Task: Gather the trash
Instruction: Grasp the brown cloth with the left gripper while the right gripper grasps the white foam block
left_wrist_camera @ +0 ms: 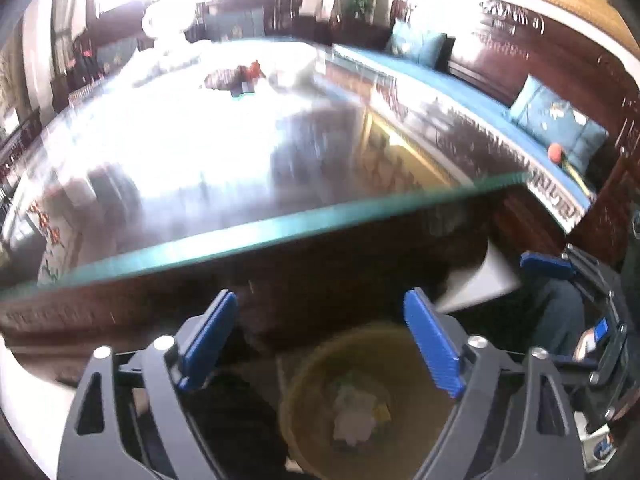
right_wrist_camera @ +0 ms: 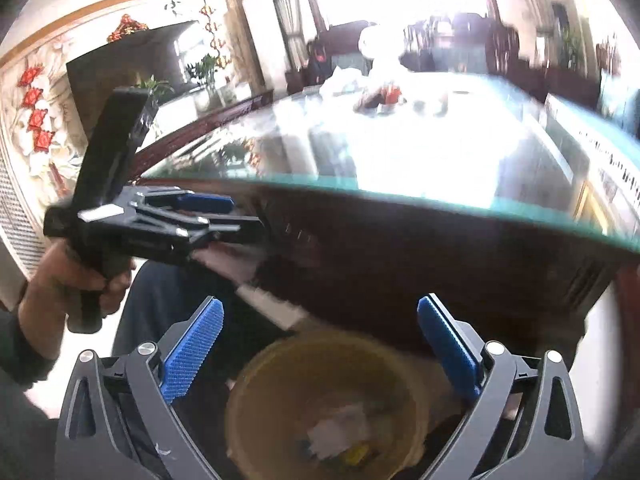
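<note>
A round yellow-brown bin (left_wrist_camera: pixel 320 376) (right_wrist_camera: pixel 280 364) stands on the floor below both grippers, with crumpled white paper (left_wrist_camera: pixel 356 412) (right_wrist_camera: pixel 340 424) and a yellow scrap inside. My left gripper (left_wrist_camera: pixel 320 296) hangs open above the bin with nothing between its blue pads. My right gripper (right_wrist_camera: pixel 322 302) is also open and empty over the bin. In the right wrist view the left gripper (right_wrist_camera: pixel 244 212) shows side-on at the left. A blurred white sheet (left_wrist_camera: pixel 476 280) (right_wrist_camera: pixel 272 304) lies between the two grippers near the bin's rim; neither gripper holds it. More litter (left_wrist_camera: pixel 240 74) (right_wrist_camera: pixel 380 98) sits far back on the table.
The glass-topped dark wooden table (left_wrist_camera: pixel 280 232) (right_wrist_camera: pixel 400 192) runs across just beyond the bin. A bench with blue cushions (left_wrist_camera: pixel 560 120) lines the right side. A person's hand (right_wrist_camera: pixel 80 280) holds the left gripper, and a dark trouser leg (right_wrist_camera: pixel 160 300) is beside the bin. A television (right_wrist_camera: pixel 132 64) stands at the left.
</note>
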`<state>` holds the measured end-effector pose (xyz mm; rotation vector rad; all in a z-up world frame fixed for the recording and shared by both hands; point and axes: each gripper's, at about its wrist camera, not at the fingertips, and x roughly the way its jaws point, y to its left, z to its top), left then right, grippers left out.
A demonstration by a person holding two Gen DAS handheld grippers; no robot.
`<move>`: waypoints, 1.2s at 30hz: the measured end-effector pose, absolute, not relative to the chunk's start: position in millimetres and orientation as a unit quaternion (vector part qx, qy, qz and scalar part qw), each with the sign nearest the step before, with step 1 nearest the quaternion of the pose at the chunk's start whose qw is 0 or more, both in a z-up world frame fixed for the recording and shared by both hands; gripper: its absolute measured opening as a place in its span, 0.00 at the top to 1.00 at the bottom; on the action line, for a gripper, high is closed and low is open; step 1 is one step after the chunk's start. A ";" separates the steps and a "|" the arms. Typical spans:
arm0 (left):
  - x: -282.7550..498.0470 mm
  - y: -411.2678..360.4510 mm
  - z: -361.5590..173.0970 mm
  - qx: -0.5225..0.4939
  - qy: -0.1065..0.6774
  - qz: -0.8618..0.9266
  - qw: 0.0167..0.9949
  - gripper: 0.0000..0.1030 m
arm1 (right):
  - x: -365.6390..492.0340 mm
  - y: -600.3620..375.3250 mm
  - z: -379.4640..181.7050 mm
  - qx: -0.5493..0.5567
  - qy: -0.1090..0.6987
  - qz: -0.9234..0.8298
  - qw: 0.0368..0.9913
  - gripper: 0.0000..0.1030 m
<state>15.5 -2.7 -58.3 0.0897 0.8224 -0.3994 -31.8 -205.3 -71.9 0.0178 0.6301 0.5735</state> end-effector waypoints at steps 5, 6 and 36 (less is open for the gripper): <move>49.4 -3.6 -13.1 0.039 0.335 -0.173 0.925 0.04 | -2.8 -209.1 -43.7 0.012 0.262 0.263 0.928 0.08; 63.6 -3.7 -3.8 0.036 0.325 -0.169 0.930 0.04 | 3.2 -211.2 -40.2 0.021 0.257 0.263 0.930 0.08; 349.9 3.0 -41.8 0.040 0.424 -0.105 0.899 0.09 | 261.7 -214.5 -14.5 0.097 0.330 0.251 0.905 0.08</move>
